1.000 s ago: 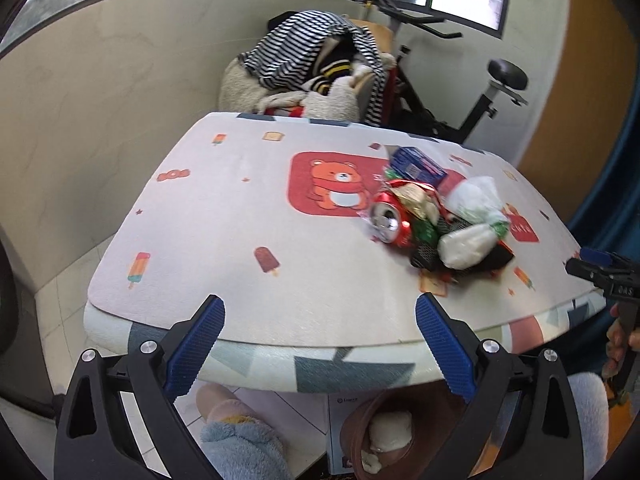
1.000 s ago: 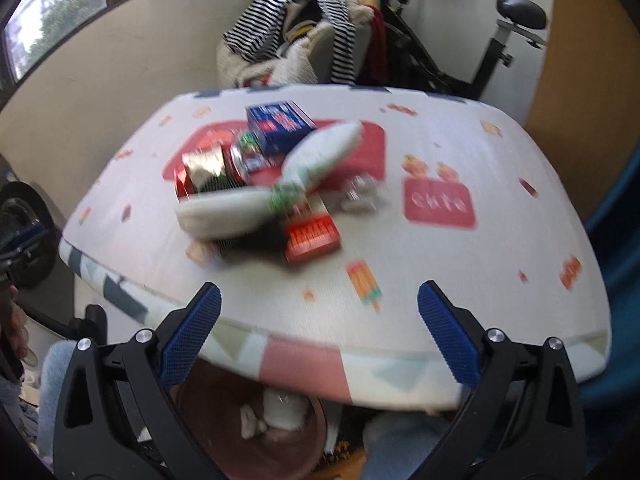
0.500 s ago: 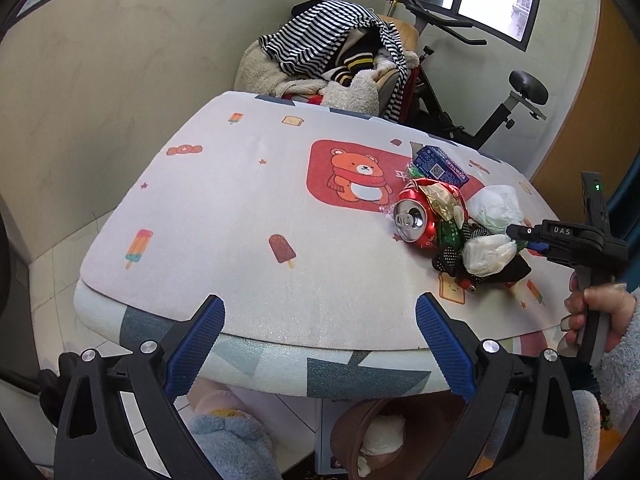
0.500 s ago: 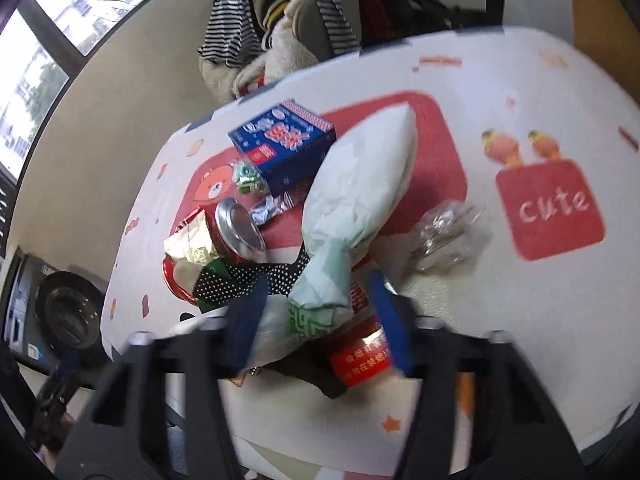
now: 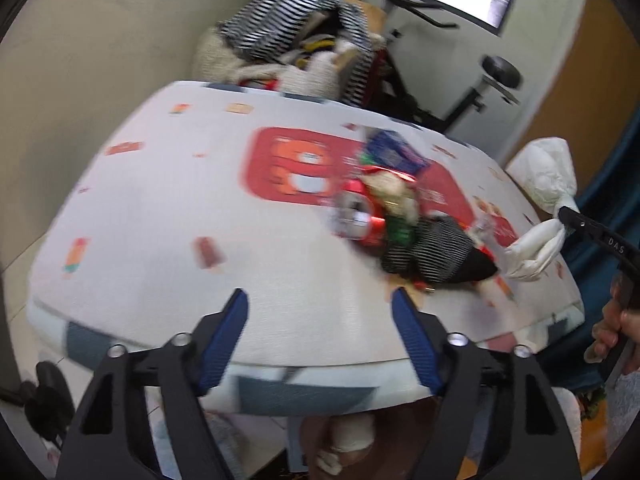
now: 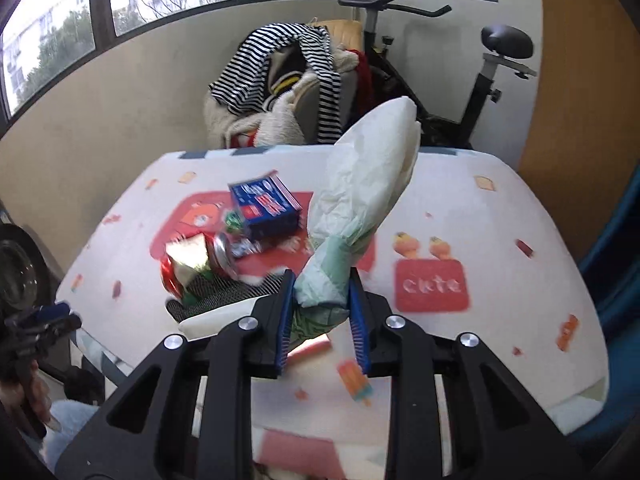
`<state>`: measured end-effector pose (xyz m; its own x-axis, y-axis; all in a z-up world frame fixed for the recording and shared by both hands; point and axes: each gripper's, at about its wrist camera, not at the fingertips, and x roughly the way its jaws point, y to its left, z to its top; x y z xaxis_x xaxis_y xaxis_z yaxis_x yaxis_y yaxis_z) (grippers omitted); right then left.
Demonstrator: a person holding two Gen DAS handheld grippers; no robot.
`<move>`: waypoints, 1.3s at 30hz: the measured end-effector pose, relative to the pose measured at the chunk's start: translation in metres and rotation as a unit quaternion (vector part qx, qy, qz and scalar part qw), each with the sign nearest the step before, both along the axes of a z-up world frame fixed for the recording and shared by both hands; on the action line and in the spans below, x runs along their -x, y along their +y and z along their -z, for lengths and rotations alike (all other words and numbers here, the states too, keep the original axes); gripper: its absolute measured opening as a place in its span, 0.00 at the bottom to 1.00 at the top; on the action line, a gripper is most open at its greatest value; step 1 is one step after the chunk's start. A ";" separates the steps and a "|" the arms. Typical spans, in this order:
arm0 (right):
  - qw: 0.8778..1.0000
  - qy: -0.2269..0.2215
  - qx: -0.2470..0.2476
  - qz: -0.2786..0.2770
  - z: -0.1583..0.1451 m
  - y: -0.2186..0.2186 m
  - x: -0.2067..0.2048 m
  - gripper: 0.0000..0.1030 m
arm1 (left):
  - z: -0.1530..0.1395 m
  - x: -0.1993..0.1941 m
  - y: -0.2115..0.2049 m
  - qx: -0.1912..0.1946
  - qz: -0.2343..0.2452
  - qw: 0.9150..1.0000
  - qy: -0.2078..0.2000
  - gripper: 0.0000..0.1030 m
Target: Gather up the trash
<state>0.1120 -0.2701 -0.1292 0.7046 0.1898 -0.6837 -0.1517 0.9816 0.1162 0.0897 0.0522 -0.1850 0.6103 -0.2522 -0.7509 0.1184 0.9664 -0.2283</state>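
Note:
My right gripper is shut on a crumpled white paper bag and holds it lifted above the table; the bag also shows in the left wrist view, pinched by the right gripper. A trash pile lies on the table: a crushed red can, a blue box, a black dotted wrapper and a gold foil wrapper. My left gripper is open and empty, near the table's front edge.
The table has a cartoon-print cover. A brown bin sits below its front edge. A chair heaped with striped clothes and an exercise bike stand behind the table.
My right gripper has closed on the white paper bag and lifted it off the pile. My left gripper has narrowed a little and moved closer to the table; its view is blurred.

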 end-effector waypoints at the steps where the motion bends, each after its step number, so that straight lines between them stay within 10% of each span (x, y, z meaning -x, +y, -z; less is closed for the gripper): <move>1: 1.000 0.001 0.000 0.006 0.001 -0.005 0.004 0.27 | 0.002 -0.003 -0.013 0.003 0.019 1.000 0.001 0.56; 7: 0.999 0.005 0.004 0.038 0.005 -0.038 0.025 0.27 | 0.015 -0.025 -0.072 -0.012 0.087 0.996 0.003 0.43; 13: 0.998 0.011 0.001 0.057 0.009 -0.065 0.034 0.27 | 0.039 -0.062 -0.062 0.045 0.027 0.998 0.047 0.30; 22: 0.998 0.015 -0.004 0.063 0.013 -0.078 0.039 0.27 | 0.055 -0.086 -0.064 0.028 0.028 0.997 0.059 0.24; 24: 0.998 0.015 -0.006 0.064 0.012 -0.078 0.039 0.27 | 0.055 -0.088 -0.064 0.031 0.030 0.997 0.058 0.02; 39: 0.998 -0.017 -0.004 0.055 -0.015 -0.073 0.056 0.27 | -0.125 -0.033 -0.081 0.088 0.139 0.976 -0.140 0.03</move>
